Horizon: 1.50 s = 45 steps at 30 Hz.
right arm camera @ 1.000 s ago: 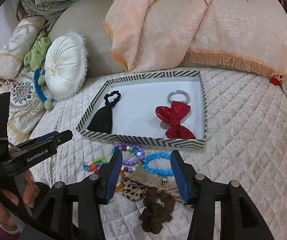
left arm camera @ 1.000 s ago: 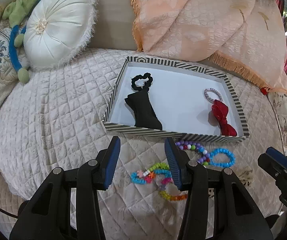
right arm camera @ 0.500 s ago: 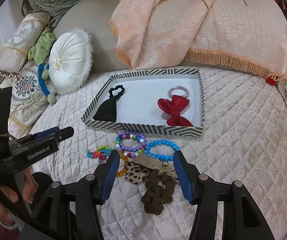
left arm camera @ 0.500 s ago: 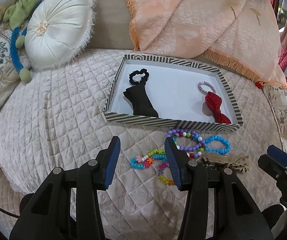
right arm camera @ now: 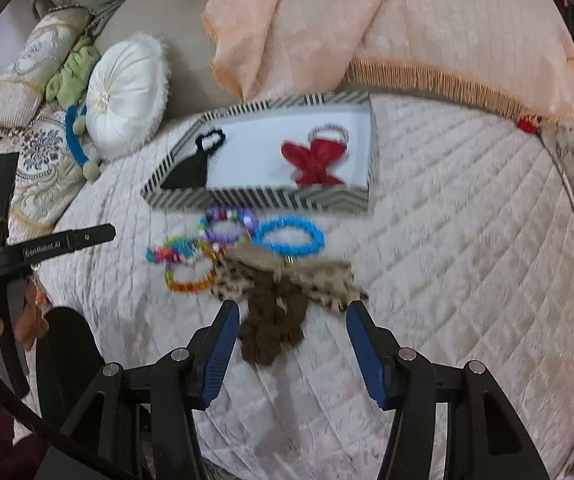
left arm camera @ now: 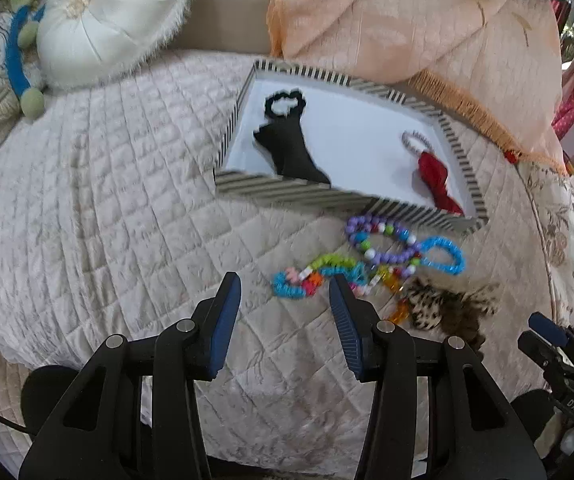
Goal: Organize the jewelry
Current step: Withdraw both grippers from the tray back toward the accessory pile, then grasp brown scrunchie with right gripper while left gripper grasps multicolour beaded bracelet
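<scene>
Beside striped tray [right arm camera: 255,199]: 4 bright beaded bracelets [right arm camera: 289,237].

Left gripper [left arm camera: 285,300], jaws apart and empty, above quilt [left arm camera: 107,200]; striped tray [left arm camera: 287,192] at twelve o'clock, beaded bracelets [left arm camera: 367,256] at one.

The bedspread [right arm camera: 467,220] is quilted cloth with a soft sheen. The bracelets [right arm camera: 289,236] look like glossy plastic beads, though blurred. The brown scrunchie [right arm camera: 271,332] is matt crinkled fabric; the tray [left arm camera: 287,192] seems smooth card.
</scene>
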Tool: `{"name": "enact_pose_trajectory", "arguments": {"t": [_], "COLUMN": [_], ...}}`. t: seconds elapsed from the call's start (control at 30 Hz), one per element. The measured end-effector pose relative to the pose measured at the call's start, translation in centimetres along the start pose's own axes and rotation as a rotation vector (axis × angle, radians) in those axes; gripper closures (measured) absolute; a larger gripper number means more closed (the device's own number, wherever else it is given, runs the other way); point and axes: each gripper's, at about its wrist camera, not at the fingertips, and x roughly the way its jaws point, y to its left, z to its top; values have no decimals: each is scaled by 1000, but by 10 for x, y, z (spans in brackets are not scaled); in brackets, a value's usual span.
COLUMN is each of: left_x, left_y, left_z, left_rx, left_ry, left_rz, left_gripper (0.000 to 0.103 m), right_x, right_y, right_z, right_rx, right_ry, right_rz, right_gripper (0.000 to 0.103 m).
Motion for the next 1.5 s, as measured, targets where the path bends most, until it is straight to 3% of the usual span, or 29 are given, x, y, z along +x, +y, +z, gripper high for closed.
{"name": "enact_pose_trajectory", "arguments": {"t": [0.27,0.5,0.67,0.97,1.03,1.07,1.13,1.27,1.5], "left_x": [20,42,52,71,71,72,71,59,21], "left_y": [-12,-26,-29,-37,-37,-38,-39,-36,-35], "left_z": [-15,-21,-18,-12,-12,-12,-13,-15,-9], "left_rx": [45,73,64,56,57,67,80,84,92], "left_ry": [54,85,75,62,53,58,52,60,42], "left_rz": [-51,-32,-18,-13,-30,-33,-36,-103,-182], "left_gripper": [57,57,57,58,75,87,93,95,95], "right_x": [17,37,50,64,68,72,74,67,31], "right_y": [-4,10,11,9,8,8,7,8,8], "right_z": [-14,-8,-5,-1,0,-1,-2,-4,1], "right_rx": [27,9,4,0,-9,-15,-23,-41,-52], "right_ry": [34,56,56,45,35,40,31,12,-58], "right_rz": [44,73,44,67,67,64,61,76,103], "right_gripper": [50,50,50,49,50,56,64,77,81]}}
